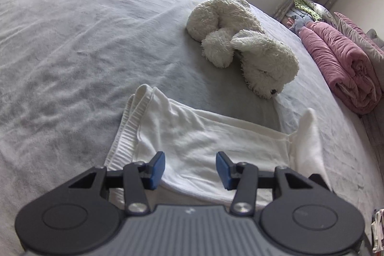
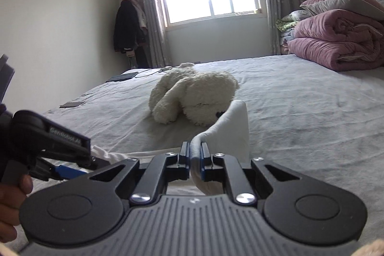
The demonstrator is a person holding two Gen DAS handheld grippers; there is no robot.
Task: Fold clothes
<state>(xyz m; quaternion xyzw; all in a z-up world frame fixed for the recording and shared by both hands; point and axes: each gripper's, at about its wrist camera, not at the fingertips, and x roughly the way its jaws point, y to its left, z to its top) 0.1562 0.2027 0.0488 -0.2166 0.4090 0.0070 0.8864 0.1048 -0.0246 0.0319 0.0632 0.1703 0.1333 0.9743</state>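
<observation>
Right wrist: right hand-held gripper [image 2: 194,155] pinches white garment [image 2: 230,136] fold

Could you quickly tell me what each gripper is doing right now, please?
Left gripper: open, holding nothing, jaws apart over the white garment.
Right gripper: shut on a raised fold of the white garment.

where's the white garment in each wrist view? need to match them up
Left wrist: white garment lies spread on the grey bed, lower centre, just ahead of the open left gripper.
Right wrist: only a lifted fold of it shows, centre, pinched in the right gripper.
Shared landmark: white plush toy just beyond the garment in both.
</observation>
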